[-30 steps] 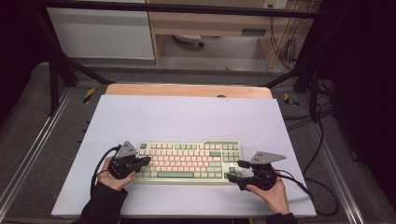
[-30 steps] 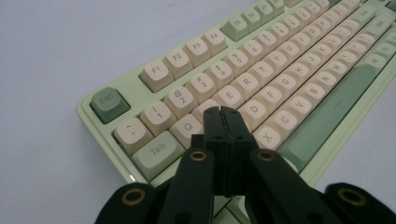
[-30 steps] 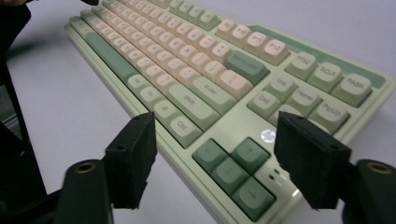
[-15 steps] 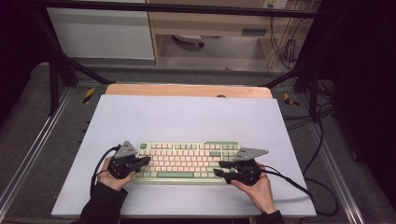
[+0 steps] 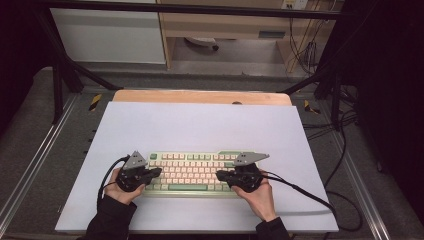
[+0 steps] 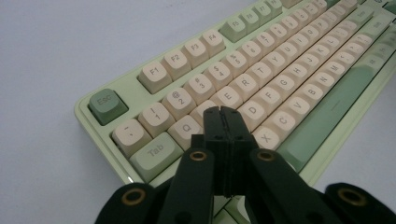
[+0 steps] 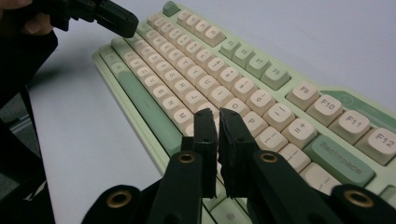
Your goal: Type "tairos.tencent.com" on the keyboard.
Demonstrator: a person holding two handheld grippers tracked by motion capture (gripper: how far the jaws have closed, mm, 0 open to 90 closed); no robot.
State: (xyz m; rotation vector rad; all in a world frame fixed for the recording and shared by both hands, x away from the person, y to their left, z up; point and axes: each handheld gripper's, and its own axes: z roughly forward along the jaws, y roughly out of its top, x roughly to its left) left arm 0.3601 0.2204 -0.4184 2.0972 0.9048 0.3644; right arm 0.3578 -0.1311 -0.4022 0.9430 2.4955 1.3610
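Keyboard point(image 5: 192, 172), pale green with cream keys, lies low of centre in the high view on a white sheet point(image 5: 200, 125) that covers the table. Left gripper point(image 5: 156, 171) sits at the keyboard's left end, lower left of the frame, held in the left hand point(image 5: 120, 186); in the left gripper view its jaws are pressed flat together with nothing between them, their tips over the keys near Q and W, lower centre of that frame. Right gripper point(image 5: 220, 176) sits over the keyboard's right part, lower right of centre, held in the right hand point(image 5: 260, 197). Its jaws have just been closing; in the right gripper view they stand almost together, a thin slit left between them, nothing clamped, tips above the keys at lower centre. The left gripper also shows in the upper left of that view, over the keyboard's far end. Cables point(image 5: 300, 192) trail from both grippers across the sheet.
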